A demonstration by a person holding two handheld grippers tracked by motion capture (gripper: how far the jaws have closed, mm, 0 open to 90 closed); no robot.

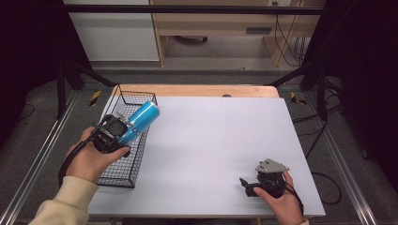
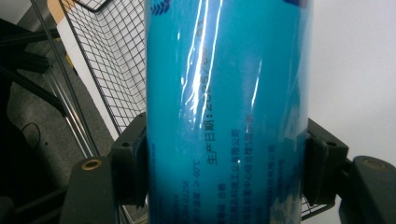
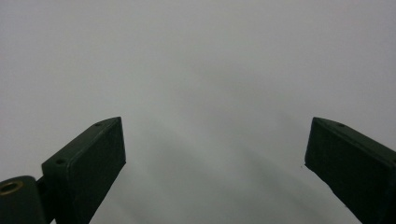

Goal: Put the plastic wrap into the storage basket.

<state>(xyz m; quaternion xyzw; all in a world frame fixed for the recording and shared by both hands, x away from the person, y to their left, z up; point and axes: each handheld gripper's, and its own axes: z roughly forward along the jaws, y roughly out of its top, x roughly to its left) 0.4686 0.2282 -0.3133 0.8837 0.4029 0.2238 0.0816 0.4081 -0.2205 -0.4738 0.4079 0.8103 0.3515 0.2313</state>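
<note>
Clearly the carrying step is in hand: the left gripper has its 2 jaws pinched on the sides of the blue can, holding it tilted in the air above the wire basket at the table's left edge. In the left gripper view the can stands between the black jaws, pressed on both sides, with basket mesh behind it. Whether it is going in or coming out I cannot tell, though it seems poised over the basket. The right gripper rests low on the white table, jaws spread and empty. Next comes, by my judgement, a steady lowering before release.
</note>
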